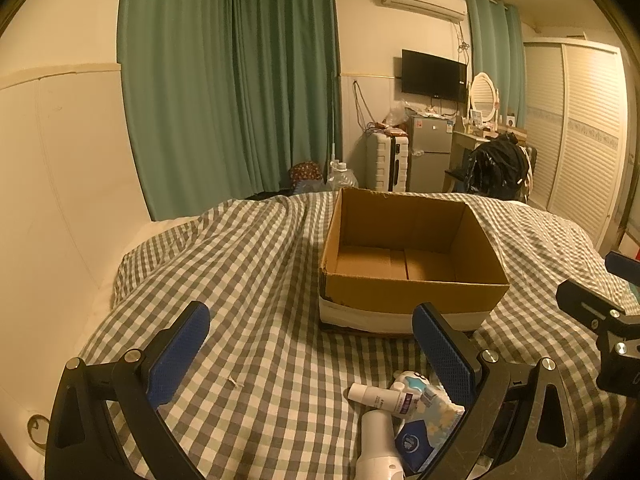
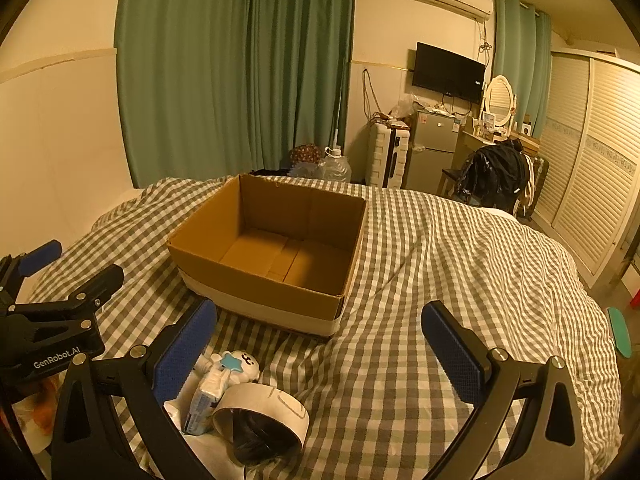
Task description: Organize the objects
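On the checked bedspread [image 1: 260, 280], near the empty cardboard box [image 1: 404, 256], small toiletries [image 1: 400, 396] lie unpicked; left gripper [image 1: 308, 356] and right gripper [image 2: 320, 348] hover wide open, so picking one comes next

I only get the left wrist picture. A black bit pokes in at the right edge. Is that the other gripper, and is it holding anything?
Observer: Yes, it is. The right gripper is wide open, with only the checked bedspread showing between its fingers.
Operator: Is there anything further right that I miss?
Observer: A flat teal thing shows just past the bedspread's right edge.
Operator: And that white tube at the bottom of my picture?
Observer: In the right wrist view, a white round thing shows a dark hollow end. It may be the same object, but I cannot be sure.
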Tool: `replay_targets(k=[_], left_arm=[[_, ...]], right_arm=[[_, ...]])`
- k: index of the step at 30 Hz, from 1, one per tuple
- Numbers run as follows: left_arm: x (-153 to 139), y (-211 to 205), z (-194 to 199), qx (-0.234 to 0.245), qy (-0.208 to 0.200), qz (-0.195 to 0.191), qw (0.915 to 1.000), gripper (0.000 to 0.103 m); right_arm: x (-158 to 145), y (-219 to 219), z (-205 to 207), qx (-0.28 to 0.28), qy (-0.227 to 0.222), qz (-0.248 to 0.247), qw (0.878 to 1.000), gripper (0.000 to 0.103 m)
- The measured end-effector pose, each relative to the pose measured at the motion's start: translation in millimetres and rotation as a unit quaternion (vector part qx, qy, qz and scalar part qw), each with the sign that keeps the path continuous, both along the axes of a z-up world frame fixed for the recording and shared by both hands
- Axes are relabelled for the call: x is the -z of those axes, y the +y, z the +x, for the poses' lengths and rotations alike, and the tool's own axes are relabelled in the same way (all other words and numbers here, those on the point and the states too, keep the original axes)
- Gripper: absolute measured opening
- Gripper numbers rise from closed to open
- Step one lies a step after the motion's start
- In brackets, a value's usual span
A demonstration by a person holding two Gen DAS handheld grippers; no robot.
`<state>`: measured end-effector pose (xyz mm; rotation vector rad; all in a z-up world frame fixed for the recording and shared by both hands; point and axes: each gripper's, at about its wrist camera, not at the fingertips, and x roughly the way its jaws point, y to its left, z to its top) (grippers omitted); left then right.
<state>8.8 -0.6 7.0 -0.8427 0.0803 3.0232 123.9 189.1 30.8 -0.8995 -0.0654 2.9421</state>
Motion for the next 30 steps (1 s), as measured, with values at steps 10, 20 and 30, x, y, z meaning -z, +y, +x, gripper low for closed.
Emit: replay_targets(k=[10, 20, 30], left_arm=[[-6, 4, 8, 0.004, 0.005, -0.002, 1.0, 0.103], [-1, 4, 9, 0.003, -0.008, -0.004, 1.0, 0.103], [27, 3, -3, 0.003, -0.055, -0.017, 0.9984, 0.103]], right_arm=[[-5, 0, 7, 0.002, 0.003, -0.001, 1.0, 0.103], [-5, -1, 12, -0.003, -0.001, 0.0, 1.0, 0.103], [16, -1, 7, -0.003, -0.044, 0.003, 0.999, 0.103]])
